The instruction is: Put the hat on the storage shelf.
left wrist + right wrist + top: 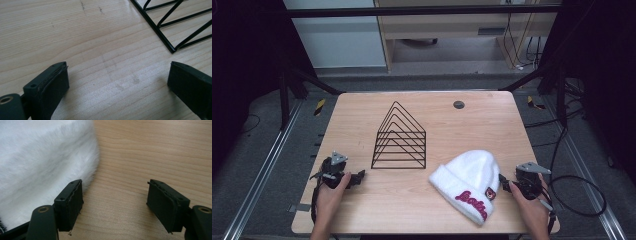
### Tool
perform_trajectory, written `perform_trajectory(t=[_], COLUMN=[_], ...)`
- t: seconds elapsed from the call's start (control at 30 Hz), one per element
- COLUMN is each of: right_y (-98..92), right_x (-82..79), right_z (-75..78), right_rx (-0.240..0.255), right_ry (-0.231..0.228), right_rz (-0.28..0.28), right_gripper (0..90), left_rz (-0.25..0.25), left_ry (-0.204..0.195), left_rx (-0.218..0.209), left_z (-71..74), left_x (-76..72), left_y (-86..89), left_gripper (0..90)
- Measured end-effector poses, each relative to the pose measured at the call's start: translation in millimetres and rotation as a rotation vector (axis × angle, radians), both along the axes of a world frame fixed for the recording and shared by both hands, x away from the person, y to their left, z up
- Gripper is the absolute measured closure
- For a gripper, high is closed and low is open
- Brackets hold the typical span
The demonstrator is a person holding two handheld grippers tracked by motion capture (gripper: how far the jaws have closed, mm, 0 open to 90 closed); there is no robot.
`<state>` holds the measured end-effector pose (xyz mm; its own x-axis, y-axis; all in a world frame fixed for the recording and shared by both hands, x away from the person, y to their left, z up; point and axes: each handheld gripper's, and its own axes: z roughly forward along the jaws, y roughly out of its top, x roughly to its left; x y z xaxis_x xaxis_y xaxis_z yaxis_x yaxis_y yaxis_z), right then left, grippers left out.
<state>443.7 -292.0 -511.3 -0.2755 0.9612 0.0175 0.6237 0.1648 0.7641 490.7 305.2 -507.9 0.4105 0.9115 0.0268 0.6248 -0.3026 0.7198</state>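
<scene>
A white fuzzy hat [469,181] lies flat on the pale wooden tabletop [422,200], toward the person's right and near the front edge. Its folded cuff carries red lettering and a small dark patch, and the cuff end points toward the front edge, while the rounded crown points toward the middle of the tabletop.

The right claw [506,186] rests low over the tabletop just beside the hat's right side, held in the person's right hand [532,207]. In the right gripper view its jaws stand spread, with bare wood between them and nothing pinched; one jaw sits right against the fluffy edge of the hat [37,167], though I cannot tell whether it actually presses into the fur.

The left claw [358,177] sits at the front left of the tabletop in the person's left hand [329,197], well apart from the hat. In the left gripper view its jaws are spread wide over bare wood and hold nothing. A corner of a black wire rack [172,27] lies just ahead of that claw.

That wire rack [399,140] stands upright near the middle of the tabletop, a row of triangular frames on a flat base, between the two claws and farther back. A small dark round disc [458,104] sits in the tabletop near the far edge.
</scene>
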Motion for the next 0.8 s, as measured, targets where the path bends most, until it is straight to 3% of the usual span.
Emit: perform_trajectory(t=[0.6, 0.77, 0.8], right_y=[-1.1, -1.8, -3.1], right_x=[-1.0, 0.6, 2.1], right_z=[0.0, 1.3, 4.9], right_rx=[-0.017, -0.021, -0.024], right_ry=[-0.007, 0.014, 0.051], right_rz=[-0.017, -0.005, 0.02], right_gripper=[30.0, 24.7, 22.9], left_rz=[0.004, 0.004, 0.003], left_ry=[0.001, 0.003, 0.003], left_rx=[-0.001, 0.0, -0.001], left_z=[-0.1, 0.1, 0.0], left_x=[-6.8, -8.4, -9.0], left_y=[-0.3, -0.2, -0.2], left_gripper=[2.6, 2.6, 2.6])
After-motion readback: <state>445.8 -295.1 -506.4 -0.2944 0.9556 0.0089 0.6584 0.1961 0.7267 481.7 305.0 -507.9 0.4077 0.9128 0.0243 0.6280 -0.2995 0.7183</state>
